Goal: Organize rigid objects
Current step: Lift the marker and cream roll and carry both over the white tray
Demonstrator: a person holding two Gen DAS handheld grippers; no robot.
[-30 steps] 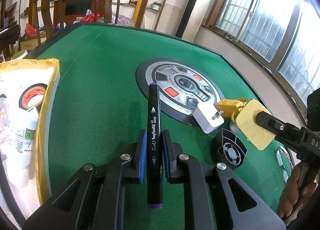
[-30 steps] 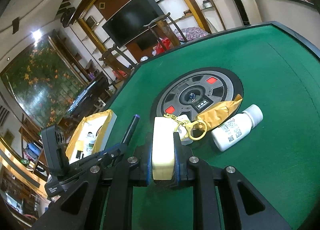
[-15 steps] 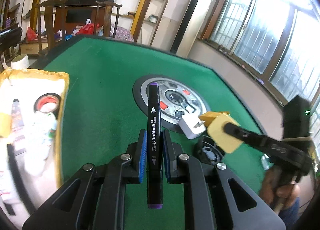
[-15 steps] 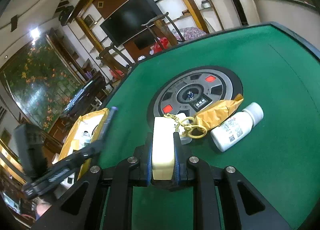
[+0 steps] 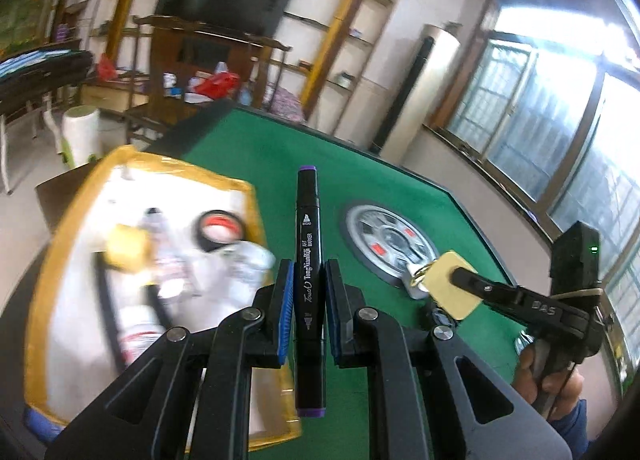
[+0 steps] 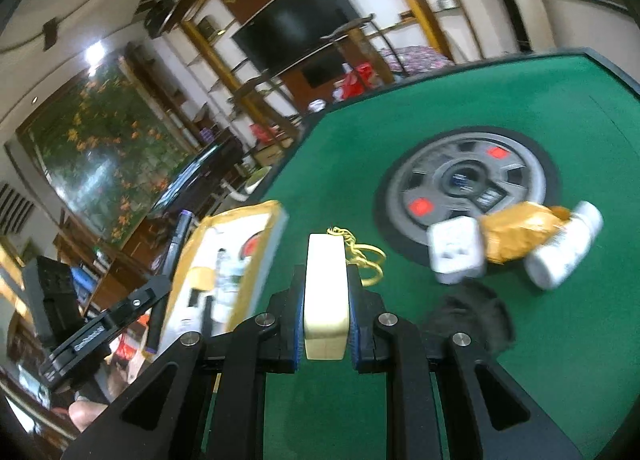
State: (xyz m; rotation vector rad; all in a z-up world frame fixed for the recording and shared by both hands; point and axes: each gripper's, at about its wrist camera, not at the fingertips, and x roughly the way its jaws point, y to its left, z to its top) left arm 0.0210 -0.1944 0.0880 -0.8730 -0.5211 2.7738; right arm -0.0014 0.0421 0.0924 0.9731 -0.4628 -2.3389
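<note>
A black art marker [image 5: 308, 280] with purple ends is pinched between the blue pads of the left claw [image 5: 308, 288]. Its long axis runs along the fingers, so that one cap points to the upper middle of the left wrist frame and the other hangs out behind the pads. Directly left of it in that frame, and below it, lies the yellow-edged tray [image 5: 248, 188] on the green desk [image 5: 280, 148]; a roll of tape [image 5: 218, 230], a white bottle and other blurred items are already held in it. The marker is judged to be the nearer load to the tray: its tip is seen just beside the tray's right rim, so that a short swing leftward would bring it over the white floor.

In the right wrist frame a cream block [image 6: 325, 292] with a gold keychain [image 6: 362, 256] is clamped edge-on in the right claw [image 6: 325, 300], over bare felt. The tray [image 6: 276, 220] lies to its left there, with the left claw and marker seen beyond it at the far left. To the right, at middle height, a white charger plug [image 6: 456, 250], a crumpled tan packet [image 6: 520, 230], a white pill bottle [image 6: 566, 250] and a black item remain on the desk beside the round control panel [image 6: 468, 180].
</note>
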